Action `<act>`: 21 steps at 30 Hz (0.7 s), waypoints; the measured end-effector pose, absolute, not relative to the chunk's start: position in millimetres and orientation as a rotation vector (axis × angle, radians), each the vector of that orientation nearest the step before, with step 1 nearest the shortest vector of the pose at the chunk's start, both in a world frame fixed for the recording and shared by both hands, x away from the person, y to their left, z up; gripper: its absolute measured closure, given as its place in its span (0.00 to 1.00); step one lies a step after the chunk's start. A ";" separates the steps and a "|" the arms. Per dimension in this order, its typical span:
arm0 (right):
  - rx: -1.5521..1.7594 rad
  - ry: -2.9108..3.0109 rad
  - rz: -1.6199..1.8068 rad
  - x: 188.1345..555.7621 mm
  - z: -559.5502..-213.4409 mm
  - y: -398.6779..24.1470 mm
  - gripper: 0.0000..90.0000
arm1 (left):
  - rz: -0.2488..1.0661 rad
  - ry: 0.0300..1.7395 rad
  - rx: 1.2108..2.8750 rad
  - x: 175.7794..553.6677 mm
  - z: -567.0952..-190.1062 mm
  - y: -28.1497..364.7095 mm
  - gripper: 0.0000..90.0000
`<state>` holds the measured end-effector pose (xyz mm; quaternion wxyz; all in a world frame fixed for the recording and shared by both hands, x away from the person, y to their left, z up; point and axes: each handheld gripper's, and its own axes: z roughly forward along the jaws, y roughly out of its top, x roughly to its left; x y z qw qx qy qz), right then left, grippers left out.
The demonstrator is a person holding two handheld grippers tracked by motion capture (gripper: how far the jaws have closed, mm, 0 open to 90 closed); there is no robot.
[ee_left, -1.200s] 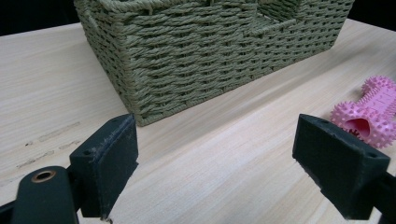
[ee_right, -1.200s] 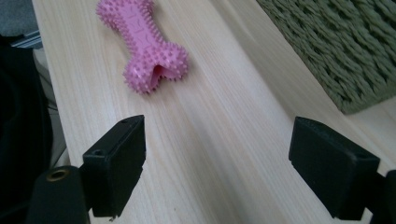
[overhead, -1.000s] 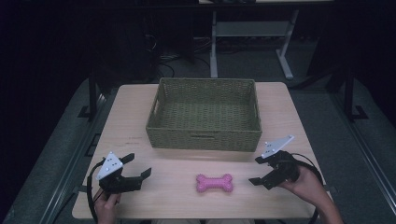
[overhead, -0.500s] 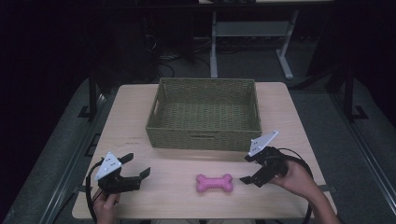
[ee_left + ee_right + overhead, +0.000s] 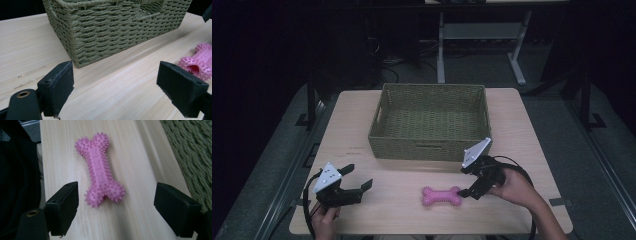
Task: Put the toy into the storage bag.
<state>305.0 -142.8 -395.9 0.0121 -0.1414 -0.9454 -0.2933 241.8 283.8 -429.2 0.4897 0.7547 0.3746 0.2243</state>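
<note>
While my right hand-held gripper (image 5: 115,202) is wide open by the pink bone (image 5: 100,168), I should slide both jaws around its middle, then squeeze gently.

— How many toys are on the surface (image 5: 522,135)?

— One: a single pink spiked bone toy (image 5: 441,196).

— And baskets?

— One woven green basket (image 5: 430,121). I count one handle slot in its near wall and one in its left wall.

— Anything in it?

— Nothing I can count; its floor looks bare from the high view.

— How many tongs?

— Two: the left tongs (image 5: 360,178) and the right tongs (image 5: 465,182). Each has two black jaws, so four jaws in all, and each carries one grey three-cornered plate.

— Hands?

— Two, one on each tool.

— Surfaces?

— One wooden one.
</note>
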 end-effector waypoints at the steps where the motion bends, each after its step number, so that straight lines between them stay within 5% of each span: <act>1: -0.441 -2.947 -0.914 305.0 -395.9 -142.8 0.22 | 0.545 0.910 1.833 241.8 -429.2 283.8 0.15; 21: -0.308 -2.965 -0.780 306.7 -407.1 -101.2 0.24 | 0.544 0.909 1.826 241.1 -428.0 285.2 0.15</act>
